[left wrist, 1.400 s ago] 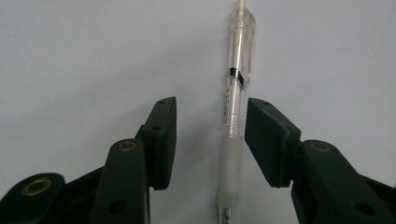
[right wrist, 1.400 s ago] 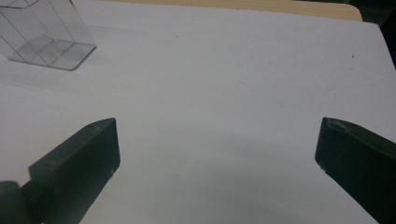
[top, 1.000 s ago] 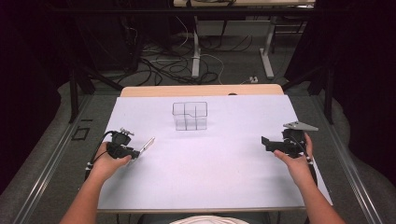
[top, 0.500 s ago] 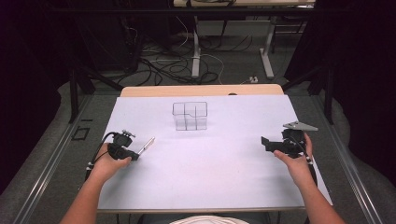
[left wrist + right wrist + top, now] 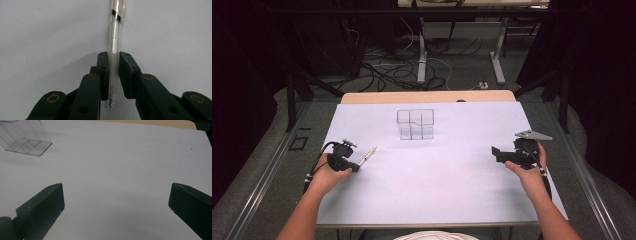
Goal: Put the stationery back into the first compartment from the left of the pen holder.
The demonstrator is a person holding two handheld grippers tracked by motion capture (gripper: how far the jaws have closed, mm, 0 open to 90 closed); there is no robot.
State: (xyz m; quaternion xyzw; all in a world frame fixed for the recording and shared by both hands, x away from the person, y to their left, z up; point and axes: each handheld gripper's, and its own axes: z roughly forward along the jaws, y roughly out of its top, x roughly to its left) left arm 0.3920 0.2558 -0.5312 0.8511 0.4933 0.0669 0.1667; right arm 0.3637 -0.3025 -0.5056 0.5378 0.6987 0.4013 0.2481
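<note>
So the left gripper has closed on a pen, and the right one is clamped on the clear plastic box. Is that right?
Not quite. The left gripper has just been closing, and its pads press on the pen, as the left gripper view shows. But the right gripper holds nothing: in the right gripper view its jaws stand wide apart over bare table, with the clear plastic box well off to the side.

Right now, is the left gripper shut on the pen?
Shut on it: the left gripper has just been closing, and both pads press the pen lying on the table.

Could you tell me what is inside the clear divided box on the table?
The clear box looks empty: only its dividers and the white table show through. Small items would be hard to rule out.
</note>
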